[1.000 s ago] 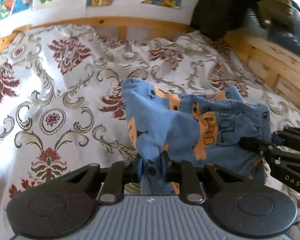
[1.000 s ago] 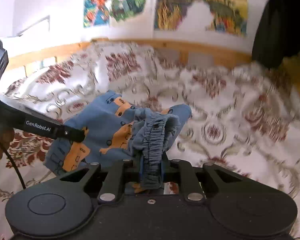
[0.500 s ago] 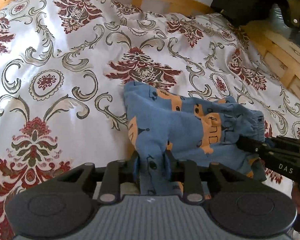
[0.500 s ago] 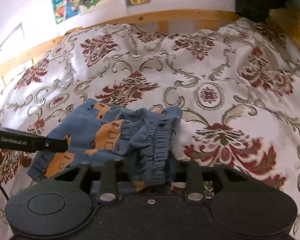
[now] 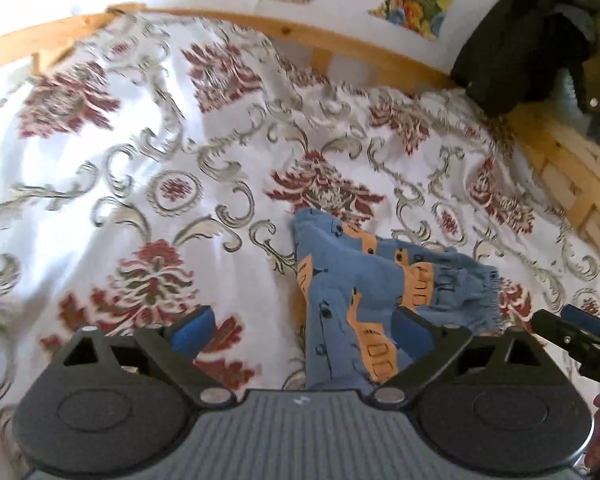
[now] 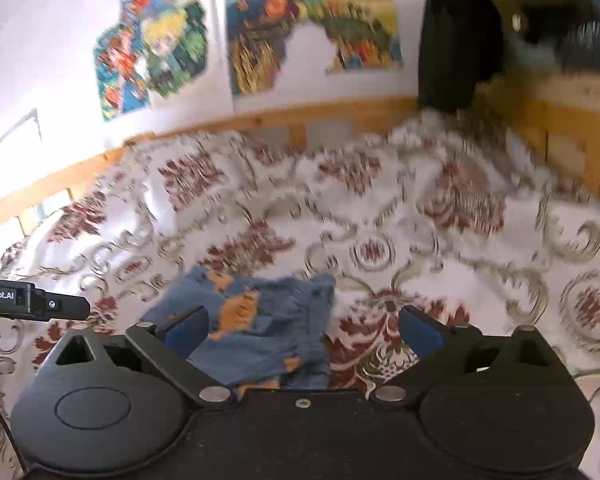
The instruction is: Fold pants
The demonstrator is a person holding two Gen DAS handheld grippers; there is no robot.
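Small blue pants (image 5: 364, 280) with orange print lie in a folded bundle on the floral bedspread (image 5: 148, 160). My left gripper (image 5: 302, 326) is opening, its blue pads (image 5: 192, 326) wide apart; a strip of the pants runs between them without touching either pad. In the right wrist view the pants (image 6: 260, 320) lie flat ahead, and my right gripper (image 6: 302, 324) is also opening, pads clear of the cloth. The right gripper's tip (image 5: 572, 332) shows at the left wrist view's right edge, and the left gripper's tip (image 6: 40, 304) at the right wrist view's left edge.
A wooden bed rail (image 5: 340, 44) runs along the far side and the right side (image 5: 572, 176). Dark clothing (image 5: 532, 32) hangs at the back right corner. Colourful posters (image 6: 260, 36) cover the wall behind the bed.
Both grippers were shut on the pants a second ago and have let go, jaws now wide. Both have drawn back and tilted up; the pants have settled flat on the bedspread.
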